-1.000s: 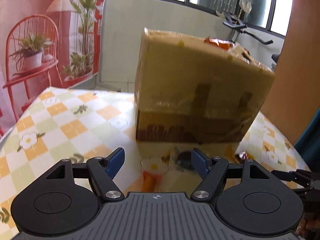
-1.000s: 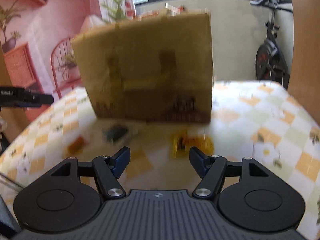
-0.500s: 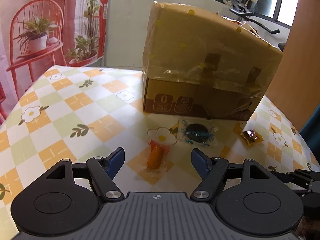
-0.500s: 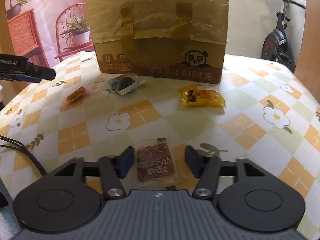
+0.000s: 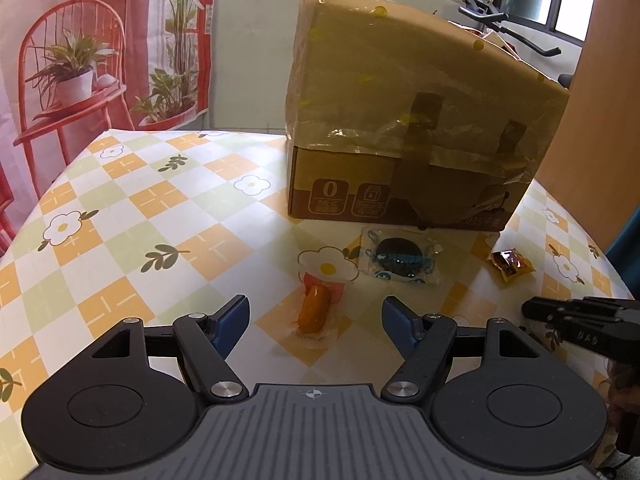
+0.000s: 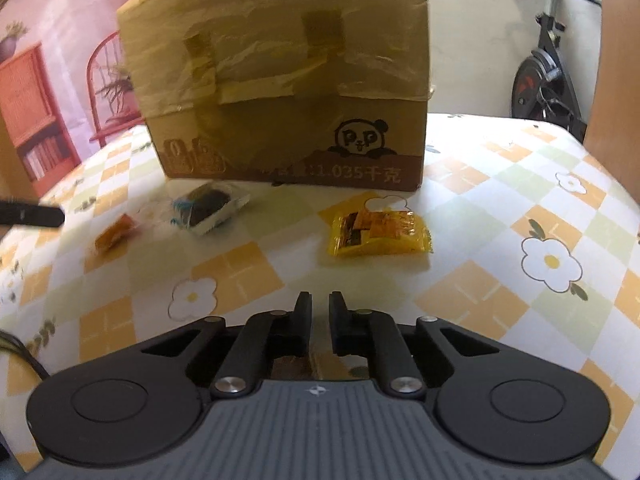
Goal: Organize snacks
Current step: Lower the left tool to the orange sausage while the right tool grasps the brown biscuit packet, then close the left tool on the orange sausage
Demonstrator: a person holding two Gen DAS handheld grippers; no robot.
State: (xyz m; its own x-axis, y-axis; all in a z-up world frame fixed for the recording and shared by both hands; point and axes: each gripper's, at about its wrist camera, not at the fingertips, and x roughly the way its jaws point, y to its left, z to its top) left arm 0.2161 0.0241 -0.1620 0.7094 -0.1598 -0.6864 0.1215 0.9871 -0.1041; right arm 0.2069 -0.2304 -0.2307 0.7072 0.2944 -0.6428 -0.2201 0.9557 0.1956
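Observation:
My left gripper (image 5: pixel 315 307) is open low over the table, with an orange sausage snack (image 5: pixel 316 312) lying between and just ahead of its blue pads, untouched. My right gripper (image 6: pixel 320 308) is shut. A brown snack packet (image 6: pixel 290 364) is pinched in it, and only a sliver shows behind the fingers. Ahead lie a yellow packet (image 6: pixel 380 230), a clear packet with a dark cookie (image 6: pixel 210 206) and the orange snack (image 6: pixel 116 234). A taped cardboard box (image 6: pixel 280 80) stands behind them. The cookie packet (image 5: pixel 402 258) and the box (image 5: pixel 420 120) also show in the left wrist view.
A checked flower-print tablecloth (image 5: pixel 120 208) covers the table. The other gripper's black body (image 5: pixel 580 320) juts in at the right of the left wrist view. An exercise bike (image 6: pixel 548 76) stands beyond the far right edge, and a wooden panel (image 5: pixel 600 120) rises at the right.
The right gripper's jaws have closed from wide apart onto the brown packet, and it sank toward the table. The left view tipped down early on, then held still with its jaws unchanged.

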